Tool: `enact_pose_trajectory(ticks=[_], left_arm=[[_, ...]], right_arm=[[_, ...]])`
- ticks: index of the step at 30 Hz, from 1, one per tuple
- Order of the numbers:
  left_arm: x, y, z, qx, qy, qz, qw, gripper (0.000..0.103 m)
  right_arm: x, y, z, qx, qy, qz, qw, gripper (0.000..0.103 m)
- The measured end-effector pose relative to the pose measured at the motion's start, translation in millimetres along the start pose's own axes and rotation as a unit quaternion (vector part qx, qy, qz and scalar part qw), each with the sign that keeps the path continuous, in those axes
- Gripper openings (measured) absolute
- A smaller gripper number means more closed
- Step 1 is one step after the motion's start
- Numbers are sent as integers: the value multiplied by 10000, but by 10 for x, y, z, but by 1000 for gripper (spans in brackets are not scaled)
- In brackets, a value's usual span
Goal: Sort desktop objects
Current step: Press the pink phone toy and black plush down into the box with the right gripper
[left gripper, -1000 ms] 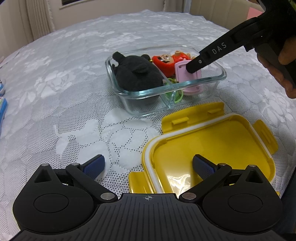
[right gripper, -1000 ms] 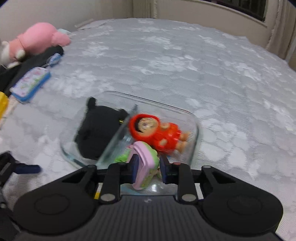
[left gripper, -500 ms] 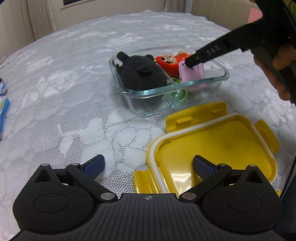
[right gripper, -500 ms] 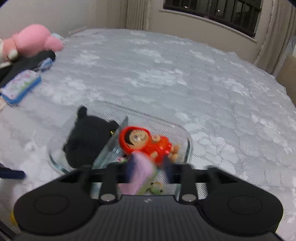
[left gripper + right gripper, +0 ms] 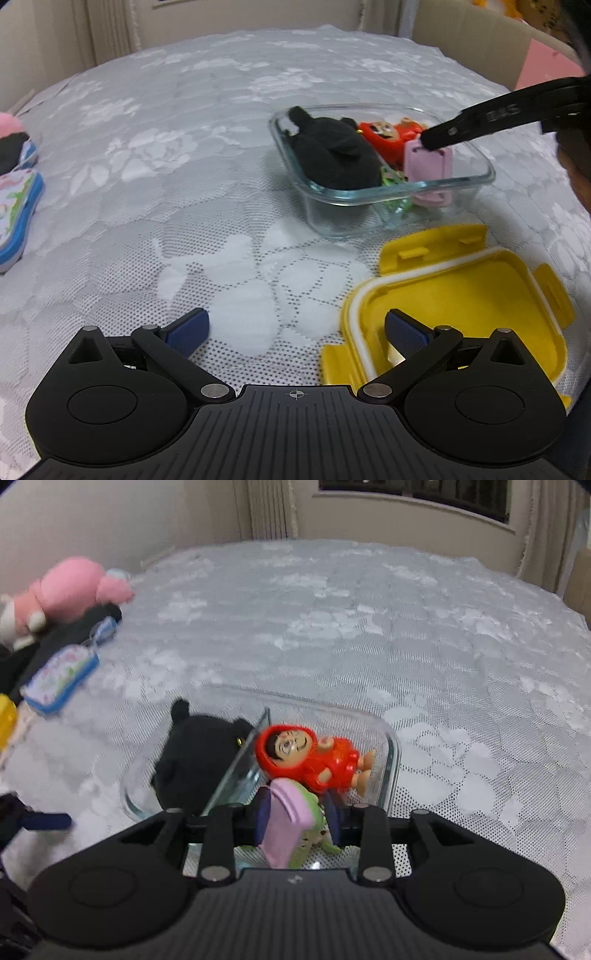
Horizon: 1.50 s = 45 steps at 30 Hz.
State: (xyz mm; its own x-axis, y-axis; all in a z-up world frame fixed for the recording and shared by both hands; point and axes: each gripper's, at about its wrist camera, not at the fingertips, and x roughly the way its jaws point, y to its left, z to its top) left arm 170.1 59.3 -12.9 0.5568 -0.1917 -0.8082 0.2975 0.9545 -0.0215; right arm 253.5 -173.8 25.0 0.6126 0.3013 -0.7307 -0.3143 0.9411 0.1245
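Right gripper [image 5: 295,812] fingers pinching pink toy [image 5: 286,827] over glass box [image 5: 480,162], beside red doll [image 5: 314,757]. Left gripper [image 5: 295,328] fingers wide apart, empty, above yellow lid [image 5: 480,295].

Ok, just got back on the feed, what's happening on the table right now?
The right gripper has its jaws shut on a pink and green toy, holding it in the divided glass box, in the compartment with the red-hooded doll. A black plush fills the other compartment. The left gripper hangs open and empty over the near edge of the yellow lid, which lies apart from the box.
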Motion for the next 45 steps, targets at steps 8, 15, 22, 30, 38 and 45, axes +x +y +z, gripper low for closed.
enact_pose_trajectory(ticks=[8, 15, 22, 30, 38, 45], left_arm=[[-4, -89, -8, 160, -9, -3, 9999, 103], [-26, 8, -11, 13, -27, 43, 10000, 103], [-30, 48, -8, -25, -25, 37, 10000, 103], [-10, 34, -7, -5, 7, 37, 10000, 103], [22, -1, -3, 29, 35, 30, 10000, 103], [37, -39, -3, 96, 62, 11, 9999, 103]], right_arm=[[-247, 256, 67, -532, -653, -37, 9964, 72], [-65, 846, 168, -1899, -1130, -491, 9740, 69], [362, 1098, 252, -1963, -781, -412, 9766, 55], [546, 816, 255, -542, -397, 153, 9976, 43], [408, 500, 232, 1167, -45, 591, 9914, 39], [378, 385, 214, 1377, -49, 589, 9887, 46]])
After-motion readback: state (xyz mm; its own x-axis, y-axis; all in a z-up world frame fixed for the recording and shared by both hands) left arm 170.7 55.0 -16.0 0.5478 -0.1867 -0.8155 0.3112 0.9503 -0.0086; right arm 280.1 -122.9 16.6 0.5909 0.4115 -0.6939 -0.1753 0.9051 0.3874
